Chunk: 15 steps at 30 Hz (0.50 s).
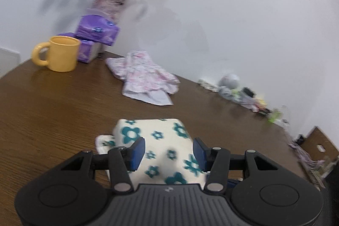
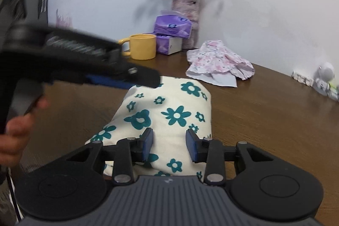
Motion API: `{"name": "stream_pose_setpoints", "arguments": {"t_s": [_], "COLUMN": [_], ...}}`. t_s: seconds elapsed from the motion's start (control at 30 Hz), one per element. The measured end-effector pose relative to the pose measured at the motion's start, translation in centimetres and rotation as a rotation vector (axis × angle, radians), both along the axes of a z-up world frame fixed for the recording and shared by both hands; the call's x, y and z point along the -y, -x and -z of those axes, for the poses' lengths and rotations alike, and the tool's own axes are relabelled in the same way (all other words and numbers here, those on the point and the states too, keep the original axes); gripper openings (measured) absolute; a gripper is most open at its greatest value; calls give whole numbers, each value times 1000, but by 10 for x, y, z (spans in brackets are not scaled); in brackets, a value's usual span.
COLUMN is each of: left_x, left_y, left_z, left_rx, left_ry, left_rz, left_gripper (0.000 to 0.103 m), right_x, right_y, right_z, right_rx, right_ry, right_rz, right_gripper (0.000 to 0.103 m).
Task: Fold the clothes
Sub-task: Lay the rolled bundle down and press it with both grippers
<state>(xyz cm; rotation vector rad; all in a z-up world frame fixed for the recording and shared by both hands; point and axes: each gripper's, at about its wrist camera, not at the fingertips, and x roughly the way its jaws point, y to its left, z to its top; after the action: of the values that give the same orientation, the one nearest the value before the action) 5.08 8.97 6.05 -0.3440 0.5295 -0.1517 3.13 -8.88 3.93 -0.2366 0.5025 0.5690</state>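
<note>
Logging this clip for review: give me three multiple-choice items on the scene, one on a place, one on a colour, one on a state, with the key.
1. Where does the pink-print garment lie?
A. Crumpled on the table, beyond the folded flowered cloth
B. Inside the mug
C. Draped over the vase

2. What colour is the mug?
A. Red
B. Yellow
C. White

3. How does the right gripper stand?
A. Shut on the flowered cloth
B. Shut on the mug
C. Open over the flowered cloth

Answers: 1 A, it sits rumpled near the wall; 2 B, the mug by the purple tissue packs is yellow; 3 C, its blue pads stand apart.
</note>
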Motion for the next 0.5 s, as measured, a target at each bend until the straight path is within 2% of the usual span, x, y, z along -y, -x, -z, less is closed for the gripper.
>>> {"name": "stream_pose_setpoints", "arguments": {"t_s": [0.07,0.2,0.33,0.5], "left_x": [3,2,-3,-14], "left_y": [-6,-19,-28,-34], "left_z": [1,6,12,20], "left_rx": [-13,-54,-97,-139], "left_ry": [-28,-91,-73,-20], "left_rz": [-33,-87,-98,-107], "left_gripper": [49,46,47,45], "right_x": [1,22,32,24], "right_y": [2,-15,-55,-116], "right_z": [-1,-12,-25,-15], "right_rx": [8,-46,-70,-228], "right_ry": [-10,-116,-169,-229], "right_rz": [-18,-16,22,30], "right_gripper": [36,36,36,24]}}
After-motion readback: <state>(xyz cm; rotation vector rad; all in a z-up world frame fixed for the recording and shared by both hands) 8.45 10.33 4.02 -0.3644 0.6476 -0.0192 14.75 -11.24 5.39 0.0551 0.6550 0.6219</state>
